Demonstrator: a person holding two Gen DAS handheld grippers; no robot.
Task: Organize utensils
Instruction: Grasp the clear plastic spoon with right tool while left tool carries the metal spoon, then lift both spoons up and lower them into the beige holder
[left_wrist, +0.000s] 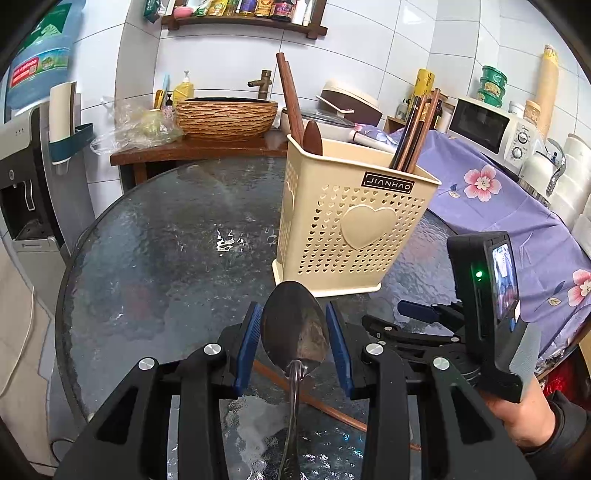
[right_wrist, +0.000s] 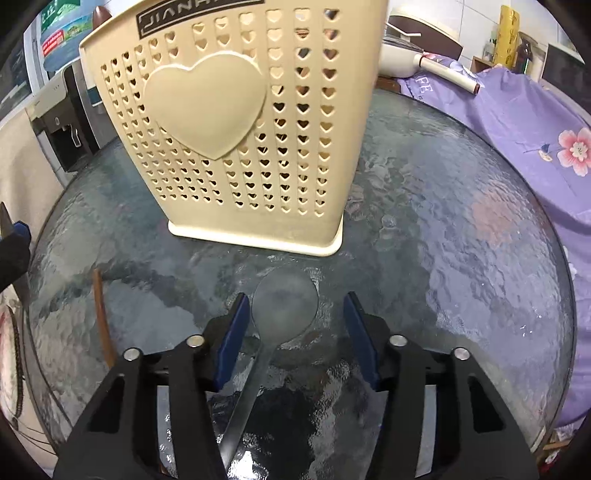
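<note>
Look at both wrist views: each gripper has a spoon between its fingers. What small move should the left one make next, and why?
Probably close the left gripper on the spoon. Its fingers stand open on either side of the bowl, apart from it, and the spoon seems to lie on the glass table, so nothing is gripped yet. The holder stands just ahead, so a lift into it could follow.

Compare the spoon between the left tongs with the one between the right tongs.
The steel spoon is dark and glossy with an oval bowl; the grey spoon is matte, with a round bowl. The steel spoon's handle is narrow and shiny, the grey spoon's a flat strip. Both lie bowl-forward toward the cream holder, between open tongs.
</note>
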